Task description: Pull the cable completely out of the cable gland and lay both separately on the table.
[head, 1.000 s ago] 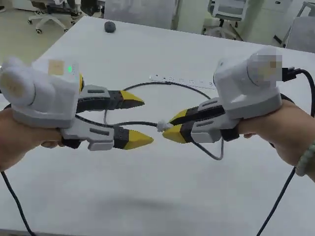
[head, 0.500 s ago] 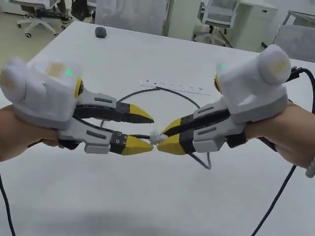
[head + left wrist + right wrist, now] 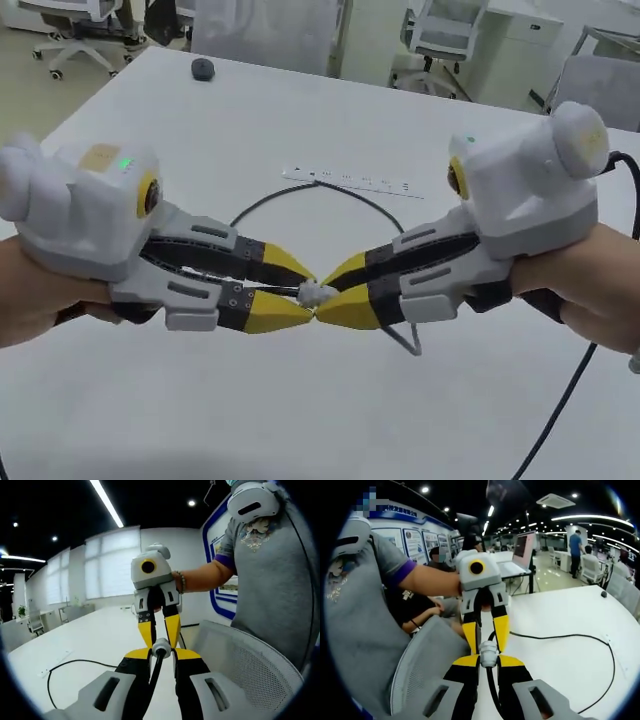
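**Now both grippers are closed at the cable gland**

Head view: A second ago the left gripper (image 3: pixel 305 297) was held well apart with its jaws wide open. It has since been brought in, and its jaws are drawn together on the cable (image 3: pixel 262 201) just beside the cable gland (image 3: pixel 316 293). The right gripper (image 3: pixel 328 298) is clamped on the cable gland, tip to tip with the left. Both are held above the middle of the bench (image 3: pixel 300 420), off its surface. The slack of the cable is looped toward the far edge, near a white strip (image 3: pixel 345 181).

Left gripper view: The cable gland (image 3: pixel 161 647) is seen at the tips of this gripper's jaws, and the dark cable runs back through the narrow gap between them.

Right gripper view: The cable gland (image 3: pixel 488 654) is seated between the yellow tips. A length of cable (image 3: pixel 560 637) is laid out on the bench beyond.

A hold on both sides is judged to be established, so the pull can be begun. Nothing has yet been separated or laid down.
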A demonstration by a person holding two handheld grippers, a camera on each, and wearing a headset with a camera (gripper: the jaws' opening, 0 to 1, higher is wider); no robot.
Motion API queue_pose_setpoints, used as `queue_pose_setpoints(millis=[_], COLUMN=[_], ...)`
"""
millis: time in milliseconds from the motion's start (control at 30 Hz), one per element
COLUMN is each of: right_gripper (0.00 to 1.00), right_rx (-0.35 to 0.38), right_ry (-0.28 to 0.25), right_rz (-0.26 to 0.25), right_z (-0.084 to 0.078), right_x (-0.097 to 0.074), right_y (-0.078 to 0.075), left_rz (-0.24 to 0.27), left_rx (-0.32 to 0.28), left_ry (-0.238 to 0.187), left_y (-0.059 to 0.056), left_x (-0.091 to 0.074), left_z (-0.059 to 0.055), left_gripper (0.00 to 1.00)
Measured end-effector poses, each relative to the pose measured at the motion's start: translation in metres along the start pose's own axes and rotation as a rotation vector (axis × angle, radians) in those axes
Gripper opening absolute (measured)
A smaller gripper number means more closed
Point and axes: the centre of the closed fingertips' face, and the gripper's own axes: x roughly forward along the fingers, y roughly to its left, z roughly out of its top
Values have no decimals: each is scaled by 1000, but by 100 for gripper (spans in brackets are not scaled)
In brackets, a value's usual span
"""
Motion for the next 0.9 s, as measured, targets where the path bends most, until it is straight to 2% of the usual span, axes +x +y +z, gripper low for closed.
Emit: queue_pose_setpoints(millis=[133, 300, 400, 600, 700, 733, 800, 900], right_gripper=[8, 8, 8, 8, 8, 8, 8, 8], right_rx=[6, -27, -36, -56, -61, -61, -82, -80], right_ry=[-39, -51, -48, -37, -12, 9, 31, 30], right_rz=[29, 42, 43, 38, 39, 40, 14, 18], right_z=[3, 5, 5, 2, -2, -6, -13, -17], right_x=[-1, -2, -1, 1, 4, 5, 8, 9], right_y=[4, 8, 9, 10, 12, 13, 9, 10], left_rz=[-14, -29, -32, -24, -20, -22, 4, 5], left_rx=[-24, -67, -56, -52, -14, 4, 10, 13], left_ry=[-34, -72, -42, -38, -18, 9, 43, 52], left_y=[-2, -3, -4, -5, -9, -10, -8, -10], left_x=[-2, -5, -2, -2, 2, 3, 5, 5], left_z=[3, 8, 3, 1, -2, -6, -14, -16], left_gripper=[18, 17, 17, 17, 16, 16, 16, 15])
